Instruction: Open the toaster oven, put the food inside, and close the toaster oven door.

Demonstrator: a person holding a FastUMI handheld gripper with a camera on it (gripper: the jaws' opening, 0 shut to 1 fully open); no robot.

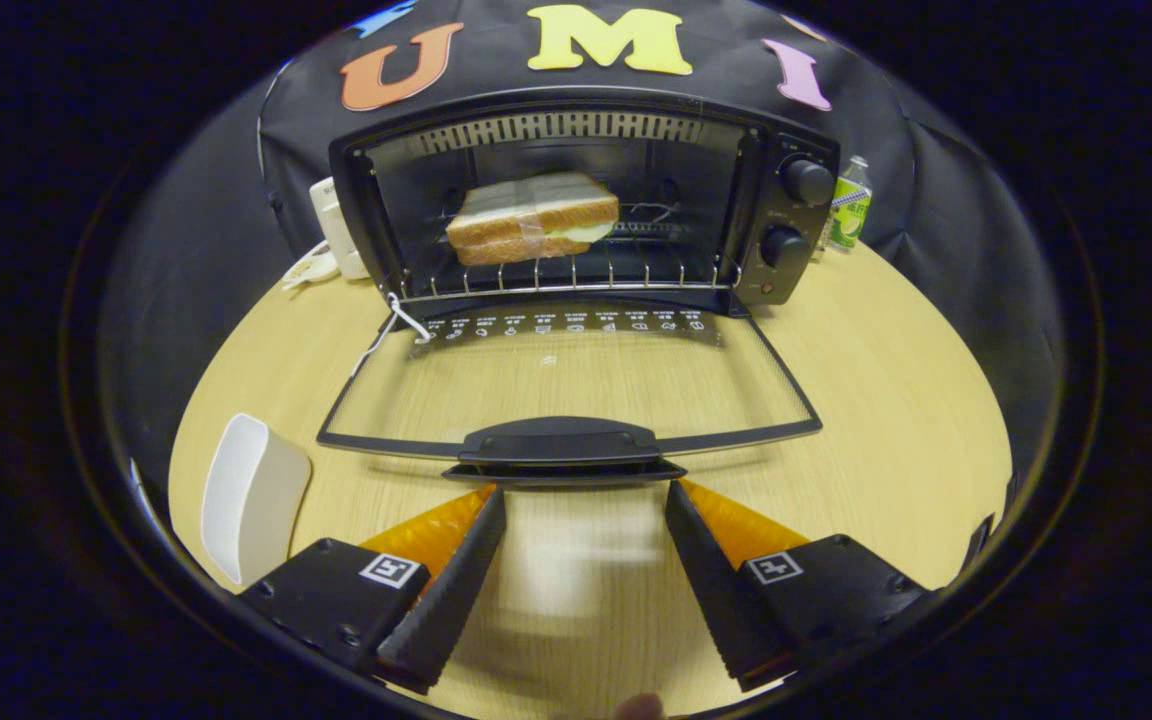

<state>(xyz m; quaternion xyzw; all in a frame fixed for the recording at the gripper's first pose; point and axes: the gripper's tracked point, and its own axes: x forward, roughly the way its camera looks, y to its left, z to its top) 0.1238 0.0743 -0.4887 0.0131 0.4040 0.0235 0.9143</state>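
Note:
A black toaster oven [791, 215] stands at the back of the round wooden table [896, 420]. Its glass door [566, 385] lies folded down flat toward me, with the door handle [561, 445] at its near edge. A wrapped sandwich [533, 217] rests on the wire rack [576, 280] inside the oven. My gripper [584, 490] is open, its two fingertips just short of the door handle and a little below it, one to each side. Nothing is between the fingers.
A white scoop-shaped dish [251, 495] lies on the table left of my fingers. A white appliance [334, 228] with a cord sits left of the oven. A green bottle [849, 205] stands right of it. Two knobs [806, 182] are on the oven's right panel.

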